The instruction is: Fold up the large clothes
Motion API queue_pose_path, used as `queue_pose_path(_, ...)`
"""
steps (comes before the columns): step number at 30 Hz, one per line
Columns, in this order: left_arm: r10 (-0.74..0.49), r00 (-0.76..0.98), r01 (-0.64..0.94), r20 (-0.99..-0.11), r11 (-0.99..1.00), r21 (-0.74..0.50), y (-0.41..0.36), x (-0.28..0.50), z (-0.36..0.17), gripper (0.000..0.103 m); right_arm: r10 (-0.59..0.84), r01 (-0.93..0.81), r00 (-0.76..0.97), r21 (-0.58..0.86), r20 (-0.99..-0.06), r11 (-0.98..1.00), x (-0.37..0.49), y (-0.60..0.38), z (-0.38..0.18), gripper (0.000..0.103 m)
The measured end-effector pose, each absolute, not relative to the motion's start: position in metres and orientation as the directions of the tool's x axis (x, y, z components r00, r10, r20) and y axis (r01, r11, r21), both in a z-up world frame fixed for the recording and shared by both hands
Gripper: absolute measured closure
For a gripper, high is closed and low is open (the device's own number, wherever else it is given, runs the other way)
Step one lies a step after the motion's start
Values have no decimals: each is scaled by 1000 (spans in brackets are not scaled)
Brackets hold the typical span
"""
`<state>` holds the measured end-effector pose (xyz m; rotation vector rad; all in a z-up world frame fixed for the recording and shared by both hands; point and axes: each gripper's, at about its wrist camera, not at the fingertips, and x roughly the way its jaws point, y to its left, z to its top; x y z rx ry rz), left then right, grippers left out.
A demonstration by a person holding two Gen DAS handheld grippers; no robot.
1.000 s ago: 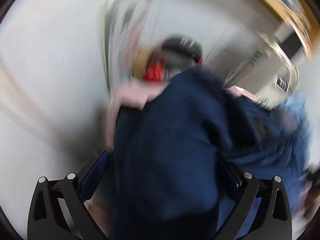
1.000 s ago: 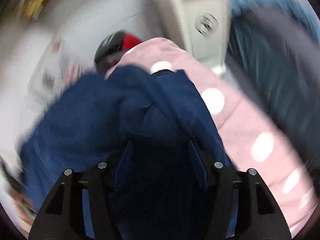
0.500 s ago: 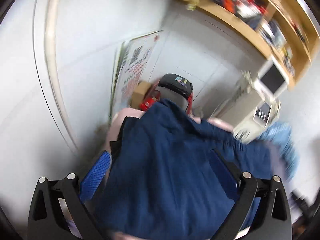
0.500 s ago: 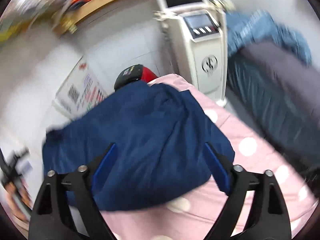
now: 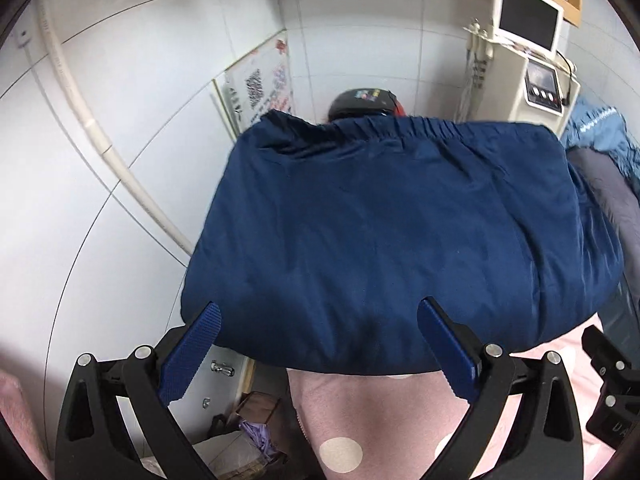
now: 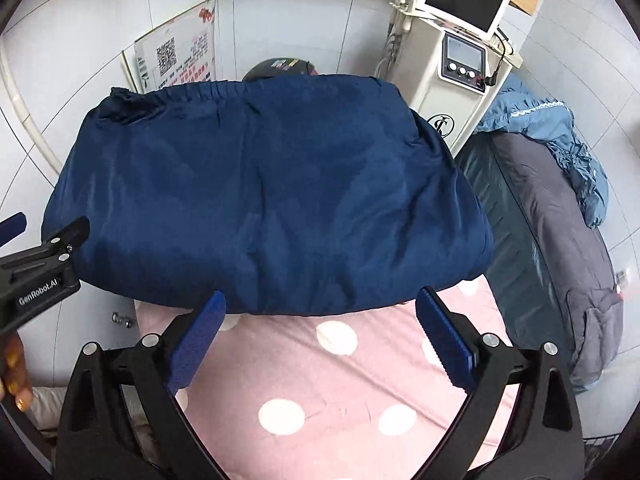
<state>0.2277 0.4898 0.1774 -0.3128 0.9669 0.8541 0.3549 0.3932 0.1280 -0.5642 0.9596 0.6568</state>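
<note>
The right gripper (image 6: 320, 334) is low in the middle of its picture. Its two blue fingers (image 6: 196, 340) are far apart and opening a bit more, and nothing is between them but the pink dotted bed cover (image 6: 344, 384). The left gripper (image 5: 318, 346) is also low in the middle of its picture. Its fingers (image 5: 190, 354) stand wide apart too, and they hold nothing.

Just past both sets of fingers lies the big blue garment (image 6: 264, 204). It fills the middle of each picture and rests on the far end of the pink cover. It looks folded into one thick, puffy bundle, with a gathered stretchy edge (image 6: 224, 90) along its top side. So this piece seems done, or close to done. It may need a bit of flattening. More clothes, a gray one (image 6: 560, 240) and a light blue one (image 6: 560, 136), lie at the right side and look not yet folded.

What kind of garment the blue one is cannot be told. A dark round thing (image 5: 362, 102) behind it is mostly hidden. The underside of the bundle is out of sight.
</note>
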Motion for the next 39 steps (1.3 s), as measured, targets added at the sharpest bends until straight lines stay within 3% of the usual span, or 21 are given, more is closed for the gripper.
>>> queue_pose_path(4,438,296,-749,-849,658,78,486,228,171,6,229,-702,431,-165,-873,693,356,400,132,6)
queue_pose_path(19,406,274,-734,-872,674,83,487,227,160,6,236,-665,364,-74,-901,743,365,400,125,6)
queue_pose_path(39,400,257,-732,-880,675,93,488,227,156,6,240,-688,368,-89,-898,720,360,405,125,6)
